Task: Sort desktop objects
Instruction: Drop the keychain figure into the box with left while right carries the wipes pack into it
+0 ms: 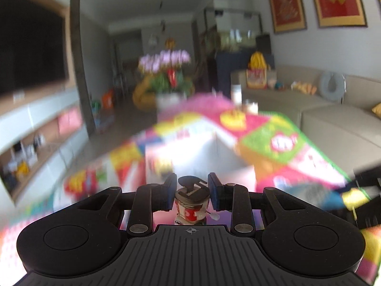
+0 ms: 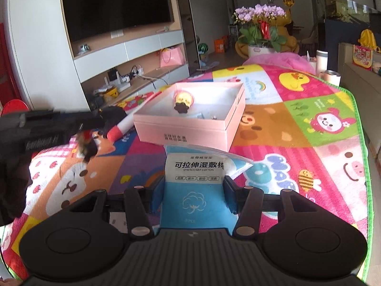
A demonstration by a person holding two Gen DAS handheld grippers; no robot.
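Observation:
My left gripper is shut on a small red-and-white wind-up toy with a black key on top, held above the colourful mat; that view is blurred. It also shows at the left of the right wrist view. My right gripper is shut on a blue-and-white wet cotton pack, held just in front of the open pink box. Inside the box lies a yellow toy with a brown base and some small items.
A red-and-white marker lies on the cartoon mat left of the box. Two cups stand at the mat's far right. A TV unit is to the left, a sofa to the right, flowers behind.

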